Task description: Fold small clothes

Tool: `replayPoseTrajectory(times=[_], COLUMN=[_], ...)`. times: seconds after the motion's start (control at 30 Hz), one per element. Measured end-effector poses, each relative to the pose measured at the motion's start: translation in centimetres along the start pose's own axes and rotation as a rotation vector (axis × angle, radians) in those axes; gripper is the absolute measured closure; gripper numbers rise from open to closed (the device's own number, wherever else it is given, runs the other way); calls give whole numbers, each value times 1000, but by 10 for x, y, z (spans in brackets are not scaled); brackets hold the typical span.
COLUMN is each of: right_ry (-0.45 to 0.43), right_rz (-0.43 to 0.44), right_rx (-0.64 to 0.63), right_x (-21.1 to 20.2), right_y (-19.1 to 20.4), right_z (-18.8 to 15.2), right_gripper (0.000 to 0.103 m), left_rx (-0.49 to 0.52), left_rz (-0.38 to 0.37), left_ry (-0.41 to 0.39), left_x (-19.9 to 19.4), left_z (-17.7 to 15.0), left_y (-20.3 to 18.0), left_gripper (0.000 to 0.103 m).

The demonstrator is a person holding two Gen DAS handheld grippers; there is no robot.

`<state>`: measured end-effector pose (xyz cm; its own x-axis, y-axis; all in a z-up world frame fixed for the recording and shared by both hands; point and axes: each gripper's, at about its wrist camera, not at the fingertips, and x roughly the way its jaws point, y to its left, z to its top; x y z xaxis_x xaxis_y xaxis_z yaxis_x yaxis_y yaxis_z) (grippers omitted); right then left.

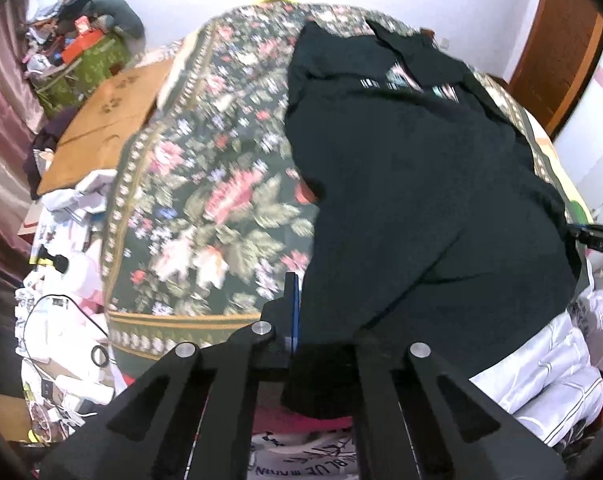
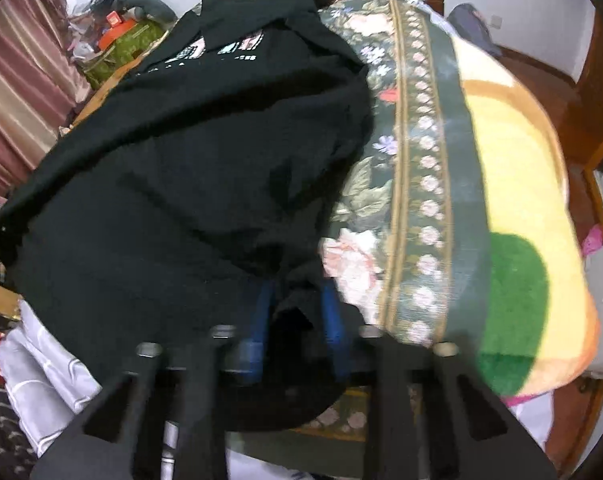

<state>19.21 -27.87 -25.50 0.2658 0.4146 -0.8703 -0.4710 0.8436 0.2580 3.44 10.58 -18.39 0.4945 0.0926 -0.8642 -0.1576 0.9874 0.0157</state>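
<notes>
The black garment (image 1: 421, 200) is lying spread, still rumpled, on the floral blanket (image 1: 205, 184) covering the bed; its printed chest is showing at the far end. No finished fold is being seen, so the task is being judged early: the near hem is only being taken up, and all folds are left.

The left gripper (image 1: 295, 312) is being held clenched at the garment's near left edge; whether cloth is pinched cannot be told. The right gripper (image 2: 297, 304) is being held nearly closed, with a bunch of black hem grasped between its blue pads (image 2: 266, 300).

White clothes (image 1: 541, 372) are crowding the near edge. A cardboard box (image 1: 109, 120) and clutter are standing left of the bed, clear of the work.
</notes>
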Motion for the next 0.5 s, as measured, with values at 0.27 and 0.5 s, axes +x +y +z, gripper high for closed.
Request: replayPoseTrajectory(times=[0.27, 0.5], right_ry=[-35, -42], right_rz=[-30, -71], right_rx=[21, 37], right_x=[-26, -41], right_y=[-17, -34], right_z=[-5, -9], right_gripper=[94, 96], left_rx=[-58, -61], left_rz=[18, 20], left_ry=[11, -5], left_x=[6, 3], left_z=[3, 8], left_y=[20, 23], left_gripper=[101, 101])
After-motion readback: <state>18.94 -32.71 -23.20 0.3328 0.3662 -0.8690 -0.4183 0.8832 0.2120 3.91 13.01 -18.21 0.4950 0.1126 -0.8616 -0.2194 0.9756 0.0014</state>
